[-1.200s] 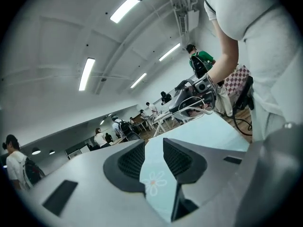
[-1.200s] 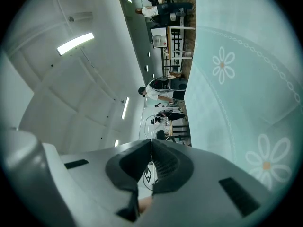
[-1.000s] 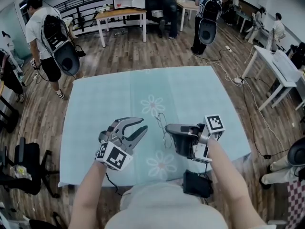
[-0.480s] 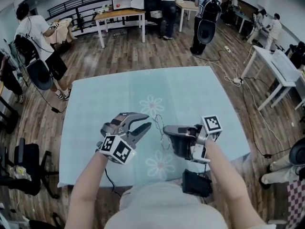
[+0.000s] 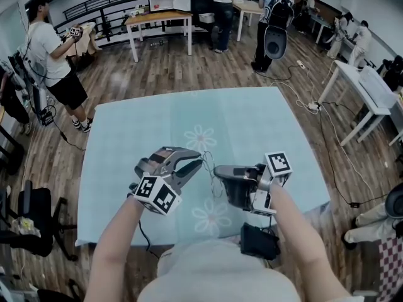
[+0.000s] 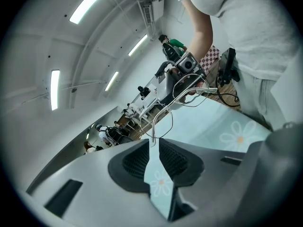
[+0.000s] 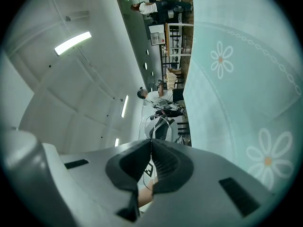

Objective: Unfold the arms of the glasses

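Two grippers meet just above the pale teal flower-print tablecloth in the head view, with the thin wire-framed glasses strung between left gripper and right gripper. Left gripper view: the jaws have just been closing, a narrow gap shows, and the arm tip dips between the pads, unpinched. Right gripper view: the jaws are pressed together, pinching the glasses at their tips.

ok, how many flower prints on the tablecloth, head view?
2. One flower print at the centre of the tablecloth, just beyond the left gripper; the other near the front edge, below the right gripper. Some may be hidden.
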{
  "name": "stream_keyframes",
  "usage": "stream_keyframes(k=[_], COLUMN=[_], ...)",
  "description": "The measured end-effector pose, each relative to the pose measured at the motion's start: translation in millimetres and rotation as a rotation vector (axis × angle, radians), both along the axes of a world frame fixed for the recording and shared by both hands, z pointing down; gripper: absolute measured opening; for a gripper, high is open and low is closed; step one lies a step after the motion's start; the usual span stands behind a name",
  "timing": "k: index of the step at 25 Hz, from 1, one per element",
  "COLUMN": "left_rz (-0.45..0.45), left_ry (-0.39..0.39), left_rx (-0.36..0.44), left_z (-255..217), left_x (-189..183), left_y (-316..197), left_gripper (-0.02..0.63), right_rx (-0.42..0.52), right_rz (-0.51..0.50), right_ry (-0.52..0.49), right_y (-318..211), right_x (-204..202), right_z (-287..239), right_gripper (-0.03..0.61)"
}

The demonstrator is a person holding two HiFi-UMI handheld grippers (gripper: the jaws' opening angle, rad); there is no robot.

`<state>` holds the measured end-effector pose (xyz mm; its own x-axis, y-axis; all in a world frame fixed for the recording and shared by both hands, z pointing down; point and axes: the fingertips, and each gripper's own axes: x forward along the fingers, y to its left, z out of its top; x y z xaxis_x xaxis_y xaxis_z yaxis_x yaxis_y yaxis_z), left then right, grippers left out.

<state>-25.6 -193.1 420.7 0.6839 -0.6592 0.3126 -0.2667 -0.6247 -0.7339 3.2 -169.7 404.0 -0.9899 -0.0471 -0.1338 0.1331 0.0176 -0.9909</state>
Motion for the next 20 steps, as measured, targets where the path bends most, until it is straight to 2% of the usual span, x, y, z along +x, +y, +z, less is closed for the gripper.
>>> stream_keyframes(k=[2, 20], left_rz=[-0.005, -0.046], left_ry=[-0.004, 0.01], left_rx=[0.003, 0.014], left_z=[1, 0], left_x=[-1, -14], left_y=[-2, 2], left_gripper=[0.041, 0.04], right_rx=[-0.001, -0.013], right_rz=[0.001, 0.035], right_ry=[0.001, 0.014], right_y=[-2, -7], right_x=[0, 6], right_z=[1, 6], right_gripper=[0.011, 0.011])
